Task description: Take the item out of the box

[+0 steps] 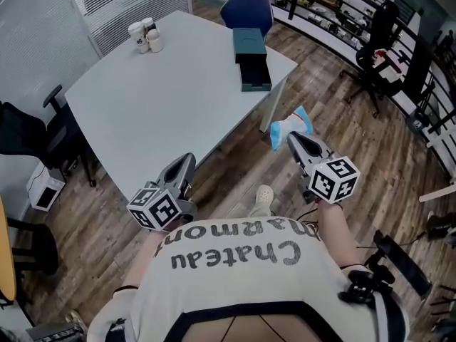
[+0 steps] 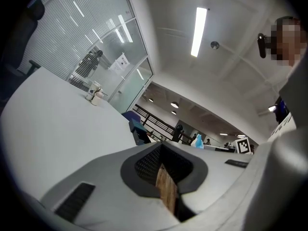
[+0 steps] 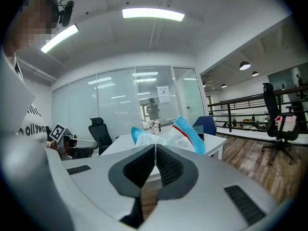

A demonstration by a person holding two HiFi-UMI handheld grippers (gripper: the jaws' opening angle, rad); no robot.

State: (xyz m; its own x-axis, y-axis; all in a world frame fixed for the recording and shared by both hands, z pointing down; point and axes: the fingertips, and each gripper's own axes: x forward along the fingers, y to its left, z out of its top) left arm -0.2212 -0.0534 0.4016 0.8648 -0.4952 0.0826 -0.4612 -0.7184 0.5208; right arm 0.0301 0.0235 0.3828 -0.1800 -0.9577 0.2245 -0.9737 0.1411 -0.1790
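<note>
A dark teal box (image 1: 250, 47) stands at the far right edge of the white table (image 1: 157, 98), its drawer (image 1: 256, 76) pulled out toward me. My right gripper (image 1: 291, 137) is shut on a blue and white packet (image 1: 290, 125) and holds it in the air over the wooden floor, off the table's right side. In the right gripper view the packet (image 3: 185, 136) sticks up from between the closed jaws. My left gripper (image 1: 187, 160) hangs by the table's near edge, shut with nothing in it. The box (image 2: 139, 131) also shows far off in the left gripper view.
A few small white cups (image 1: 146, 37) stand at the table's far left corner. A blue chair (image 1: 246, 10) is behind the table, a black office chair (image 1: 35, 135) at its left and another black chair (image 1: 372, 61) at the right by a railing.
</note>
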